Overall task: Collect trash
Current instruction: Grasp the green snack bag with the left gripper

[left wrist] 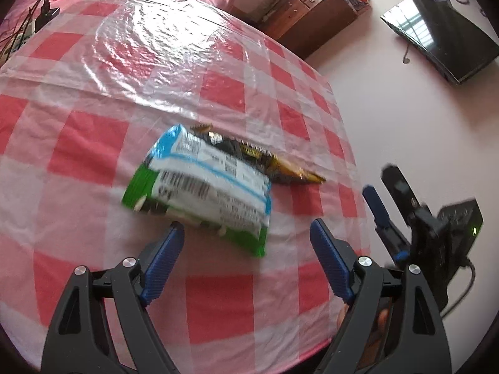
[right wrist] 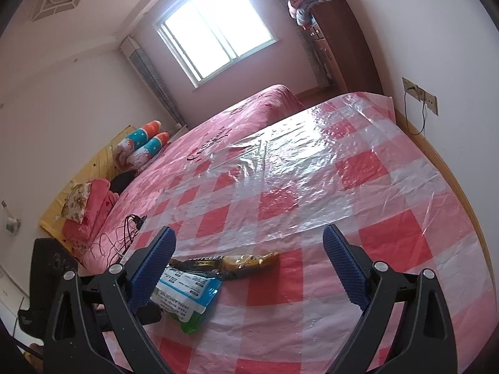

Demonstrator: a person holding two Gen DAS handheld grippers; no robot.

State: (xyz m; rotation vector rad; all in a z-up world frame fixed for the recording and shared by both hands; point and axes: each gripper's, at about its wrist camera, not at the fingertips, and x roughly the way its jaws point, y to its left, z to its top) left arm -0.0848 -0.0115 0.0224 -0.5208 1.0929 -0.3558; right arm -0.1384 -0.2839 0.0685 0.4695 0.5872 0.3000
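I held the left gripper released, jaws spread wide, just short of the green-and-white snack packet, which lay flat on the checked plastic sheet over the bed; the right gripper was likewise released and grasped nothing; it stood beside the sheet's edge with the black-and-gold wrapper ahead between its fingers. I judged the main risk to be a failed pinch; the packet lay thin and flat on a slick film, so closing jaws could skate over it or push it away; they could equally gather the sheet and drag both items. A second risk was overlap; the packet rested partly on the wrapper, so lifting one could flick the other toward the bed edge. The packet was motion-blurred in the left view, so its print was unreadable; the left finger in the right view hid part of it; no trash container was visible in either view.
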